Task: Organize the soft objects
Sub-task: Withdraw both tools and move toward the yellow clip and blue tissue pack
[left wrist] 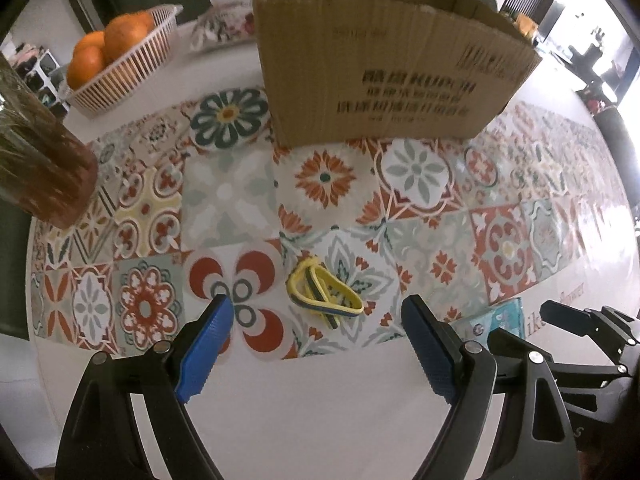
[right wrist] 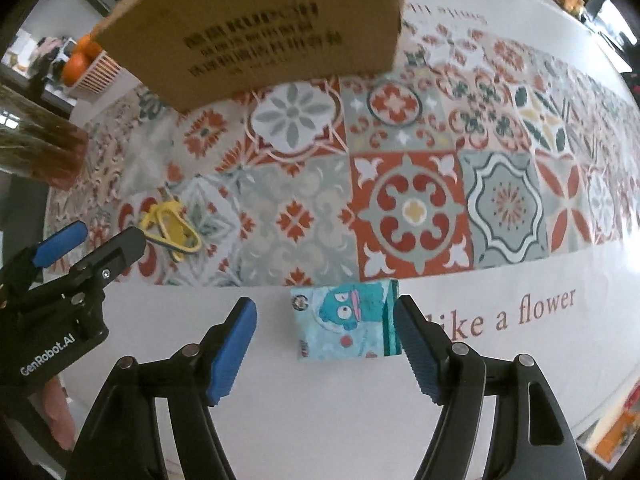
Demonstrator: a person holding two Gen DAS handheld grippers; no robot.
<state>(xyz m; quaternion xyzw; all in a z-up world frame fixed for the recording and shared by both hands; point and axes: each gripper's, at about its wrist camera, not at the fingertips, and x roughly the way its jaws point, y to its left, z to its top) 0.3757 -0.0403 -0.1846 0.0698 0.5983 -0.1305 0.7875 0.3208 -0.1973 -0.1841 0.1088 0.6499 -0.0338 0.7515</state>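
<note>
While both the left gripper (left wrist: 316, 312) and right gripper (right wrist: 325, 316) gape wide and empty, the yellow bands (left wrist: 322, 295) and tissue pack (right wrist: 347, 319) lie on the tabletop (right wrist: 360, 400), not yet in the cardboard box (left wrist: 384, 76).

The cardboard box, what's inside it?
The cardboard box is open-topped, but only its outer front wall and a strip of inner back wall show. Its contents are hidden.

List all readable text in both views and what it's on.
"GenRobot.AI": white, on the left gripper body, right wrist view.
"like a flower": red, on the tablecloth margin; a second line near the far edge is too blurred.
Cardboard box: black print, apparently Chinese, too blurred to read.
Blue tissue pack: cartoon face; small print unreadable.
</note>
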